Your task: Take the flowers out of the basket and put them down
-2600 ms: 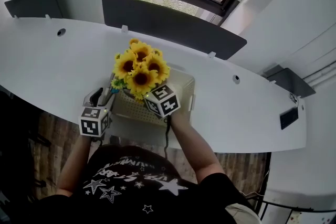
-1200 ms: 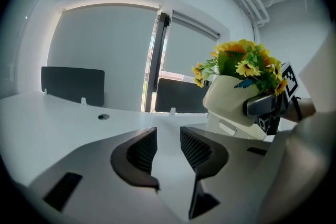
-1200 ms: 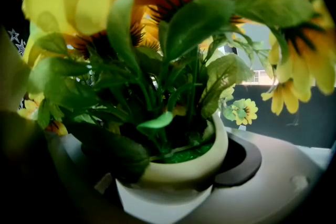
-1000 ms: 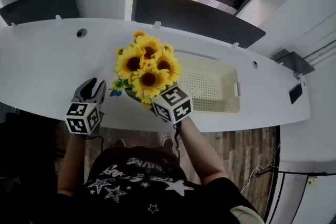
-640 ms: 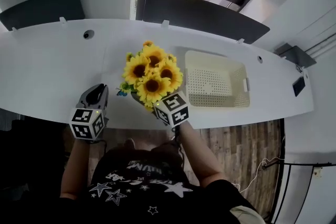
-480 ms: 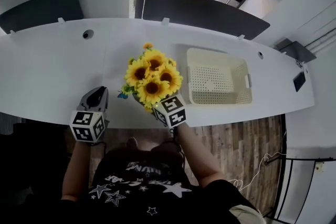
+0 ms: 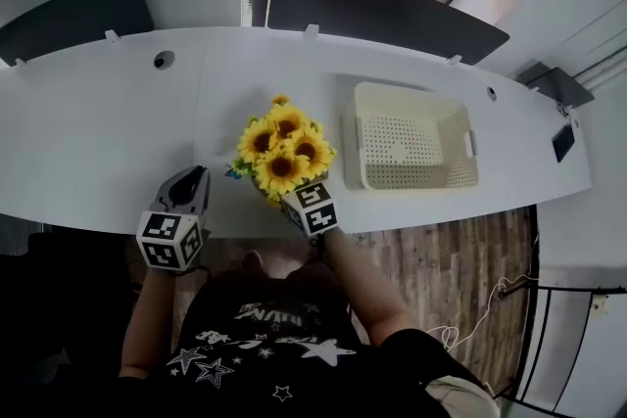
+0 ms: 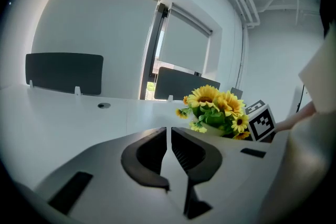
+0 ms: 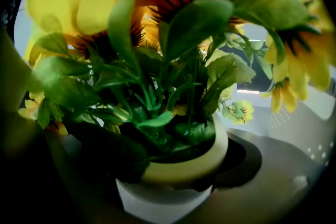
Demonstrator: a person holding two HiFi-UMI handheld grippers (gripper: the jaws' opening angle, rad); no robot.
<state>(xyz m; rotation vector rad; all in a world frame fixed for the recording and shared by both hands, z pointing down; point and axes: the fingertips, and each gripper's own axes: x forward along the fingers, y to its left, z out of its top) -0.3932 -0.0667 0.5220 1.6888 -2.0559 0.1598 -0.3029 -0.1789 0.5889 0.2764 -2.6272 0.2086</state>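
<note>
A bunch of yellow sunflowers (image 7: 282, 150) in a cream pot (image 9: 185, 164) is outside the basket, low over the white table (image 7: 88, 152) near its front edge; whether the pot touches the table I cannot tell. My right gripper (image 7: 294, 193) is shut on the pot's rim, its fingertips hidden under the leaves. The cream perforated basket (image 7: 460, 127) stands empty just right of the flowers. My left gripper (image 7: 190, 183) hovers at the table's front edge, left of the flowers (image 8: 215, 107); its jaws (image 8: 169, 134) have just been closing and stand shut with nothing between them.
Dark grey divider panels (image 7: 377, 13) line the table's far edge, with a window behind. Round cable holes (image 7: 159, 60) sit in the tabletop. The table's front edge runs just under both grippers, wooden floor (image 7: 441, 259) below it.
The right gripper has lowered the flowers toward the table's front edge. The left gripper's jaws, open a second ago, have closed.
</note>
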